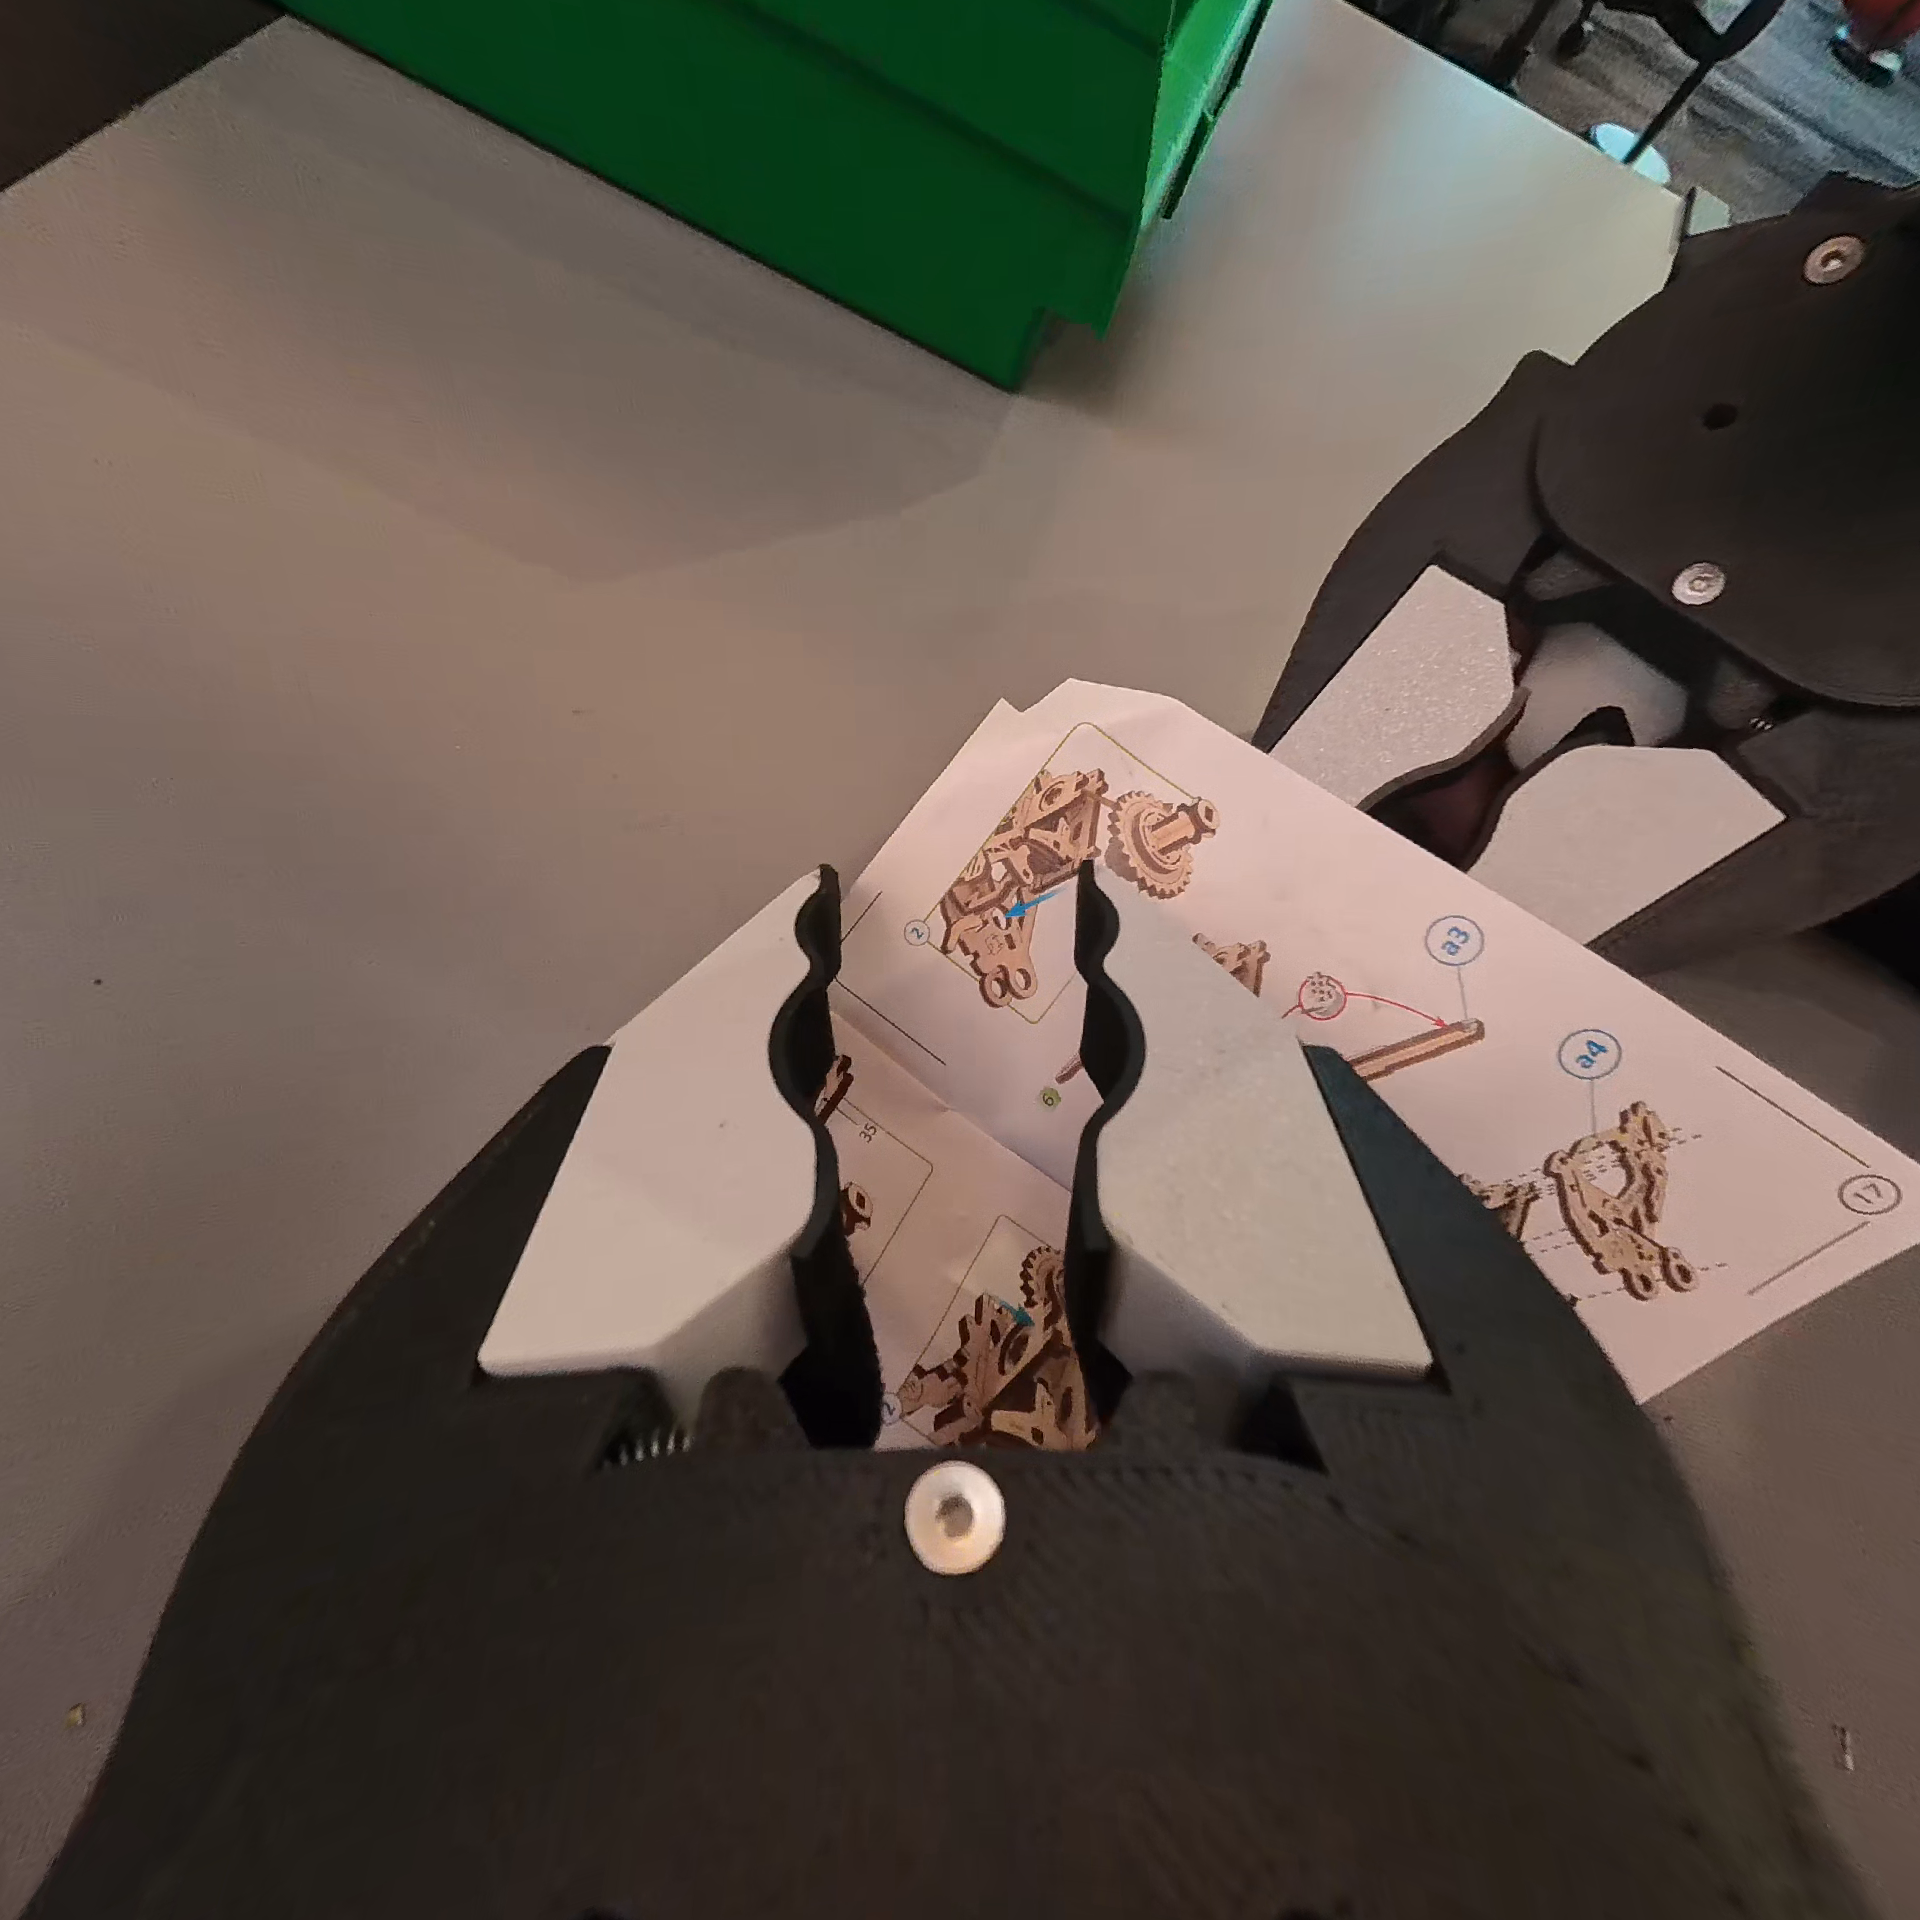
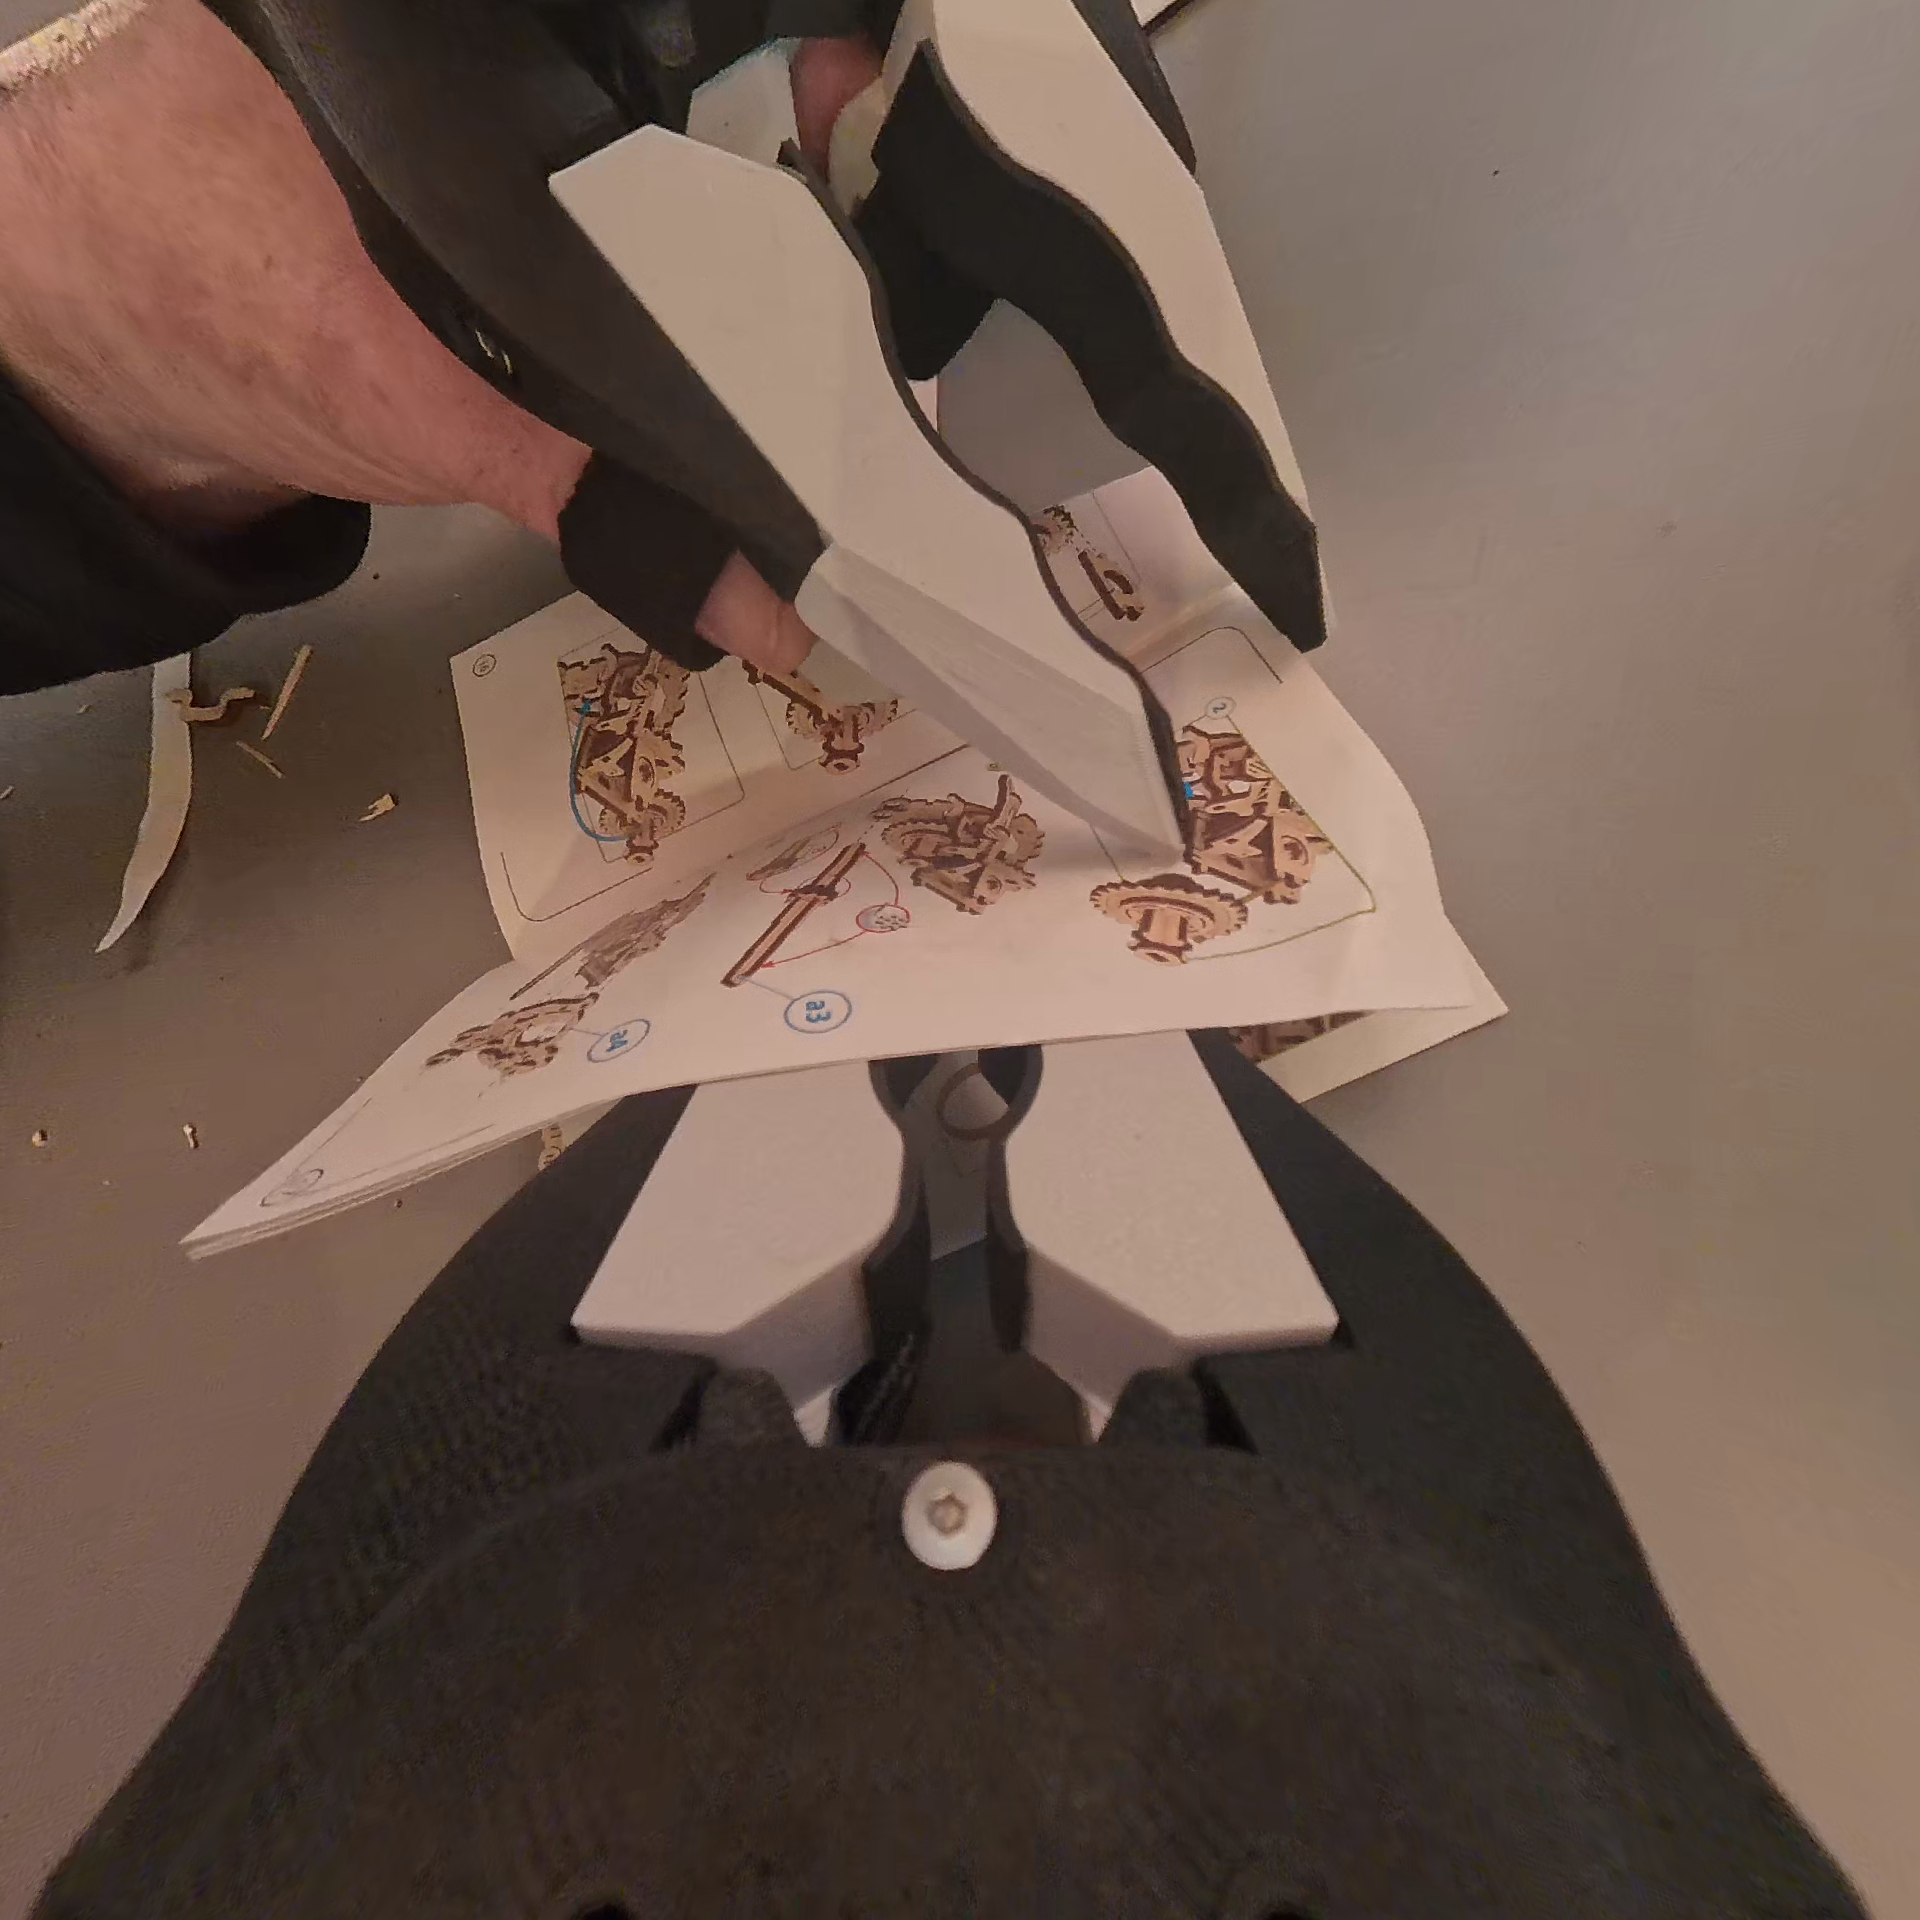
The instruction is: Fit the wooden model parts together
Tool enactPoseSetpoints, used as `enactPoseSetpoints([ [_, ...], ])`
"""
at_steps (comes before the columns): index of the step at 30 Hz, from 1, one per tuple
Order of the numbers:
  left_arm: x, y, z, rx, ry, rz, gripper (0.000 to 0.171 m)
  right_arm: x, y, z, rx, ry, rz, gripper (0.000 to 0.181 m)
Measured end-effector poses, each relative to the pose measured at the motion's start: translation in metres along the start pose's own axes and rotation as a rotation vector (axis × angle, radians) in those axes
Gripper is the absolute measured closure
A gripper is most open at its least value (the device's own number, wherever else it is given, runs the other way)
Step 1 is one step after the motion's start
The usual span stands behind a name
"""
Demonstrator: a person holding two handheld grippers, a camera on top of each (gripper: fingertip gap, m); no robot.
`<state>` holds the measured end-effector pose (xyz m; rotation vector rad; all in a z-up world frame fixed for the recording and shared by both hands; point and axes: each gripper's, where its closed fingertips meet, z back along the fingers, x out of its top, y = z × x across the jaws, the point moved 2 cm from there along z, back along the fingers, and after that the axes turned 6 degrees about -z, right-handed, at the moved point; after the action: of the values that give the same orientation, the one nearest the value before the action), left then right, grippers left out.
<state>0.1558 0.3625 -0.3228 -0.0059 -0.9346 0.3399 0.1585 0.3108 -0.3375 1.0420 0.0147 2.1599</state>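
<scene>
1. Pale wooden offcuts and slivers (image 2: pixel 223 717) lie loose on the grey bench (image 2: pixel 1662 416), to the left of the booklet. I see no whole part among them.
2. Your left tool (image 2: pixel 1236 727) is gaping, with nothing between its jaws. One fingertip (image 2: pixel 1169 831) touches the open white instruction booklet (image 2: pixel 935 966), which lies flat mid-bench, well short of the green bins (image 1: pixel 831 156) at the far edge.
3. Your right tool (image 2: pixel 956 1101) is pinched nearly closed on a small dark ring-shaped piece (image 2: pixel 977 1107), probably a wooden part. The booklet's near edge covers the tips.
4. The move turns on this: the ring sits across the booklet from the left tool, so the right one is nearer and already has it.
5. The ring has no long axis, being round, and its hole faces up along the right tool's pads.
</scene>
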Motion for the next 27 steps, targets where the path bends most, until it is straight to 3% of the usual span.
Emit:
enactPoseSetpoints([
  [6, 0.0017, -0.0003, 0.0029, 0.022, -0.026, -0.024, 0.137, -0.0001, 0.0000, 0.0000, 0.002, 0.000, -0.001, 0.181],
  [17, 0.0033, 0.0016, 0.0070, 0.038, -0.059, -0.019, 0.170, -0.0004, 0.0006, 0.0002, 0.006, 0.002, 0.001, 0.181],
  [27, 0.0015, 0.0014, 0.0063, 0.043, -0.042, -0.030, 0.171, -0.0041, 0.0029, 0.0031, 0.015, 0.012, 0.010, 0.181],
])
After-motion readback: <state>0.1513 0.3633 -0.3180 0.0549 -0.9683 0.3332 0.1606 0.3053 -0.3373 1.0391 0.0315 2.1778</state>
